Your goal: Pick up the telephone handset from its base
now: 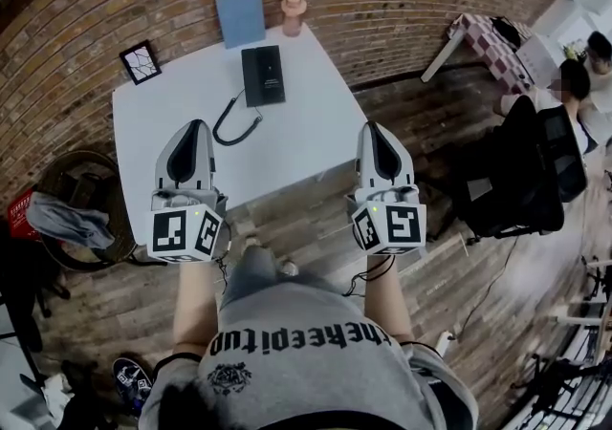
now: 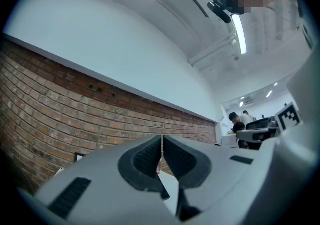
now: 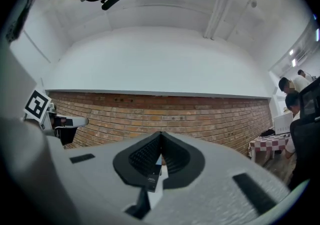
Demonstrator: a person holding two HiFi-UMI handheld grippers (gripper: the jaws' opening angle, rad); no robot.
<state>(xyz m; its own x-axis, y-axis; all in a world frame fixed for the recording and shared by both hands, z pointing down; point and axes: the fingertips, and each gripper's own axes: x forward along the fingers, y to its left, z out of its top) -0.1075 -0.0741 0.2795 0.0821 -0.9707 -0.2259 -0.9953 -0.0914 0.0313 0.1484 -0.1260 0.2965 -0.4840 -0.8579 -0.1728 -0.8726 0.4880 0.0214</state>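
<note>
Black telephone point(image 1: 263, 75) sits on the far half of the white table point(image 1: 316, 146), handset apparently on its base. Left gripper point(image 1: 194, 124) and right gripper point(image 1: 374, 125) hang at the near edge, both with jaws pressed together on nothing. I'd spread 1 early, then close across the handset's middle. Blue book point(image 1: 240, 17), pinkish vase point(image 1: 293, 12) and small frame point(image 1: 141, 61) crowd the back. The cord point(image 1: 234, 124) may drag.

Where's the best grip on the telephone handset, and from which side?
Probably mid-shaft, jaws across its narrow width, coming from above. The black telephone lies flat on the white table, long axis pointing away from the person. Its cord exits the near end, so stay clear there. The handset's outline isn't resolvable.
</note>
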